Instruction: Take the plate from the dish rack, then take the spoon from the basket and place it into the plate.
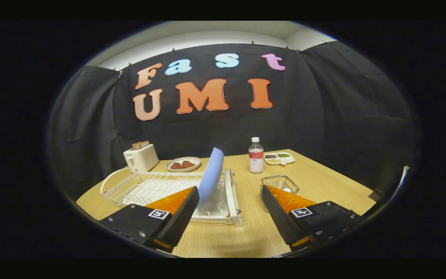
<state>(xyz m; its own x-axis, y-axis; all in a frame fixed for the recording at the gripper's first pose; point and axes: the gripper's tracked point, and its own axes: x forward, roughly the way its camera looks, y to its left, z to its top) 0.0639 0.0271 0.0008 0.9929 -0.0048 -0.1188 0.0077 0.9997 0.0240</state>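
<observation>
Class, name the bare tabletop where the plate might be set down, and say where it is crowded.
Bare table lies between dish rack and basket, ahead of the open gripper, and beyond the basket. Crowded: toaster, bottle and food dishes.

The gripper (230, 211) was held level above the table, its two fingers (180, 215) spread wide apart with nothing between them. Both pointed forward and angled slightly inward, each pad's ridged inner face turned toward the other.
</observation>
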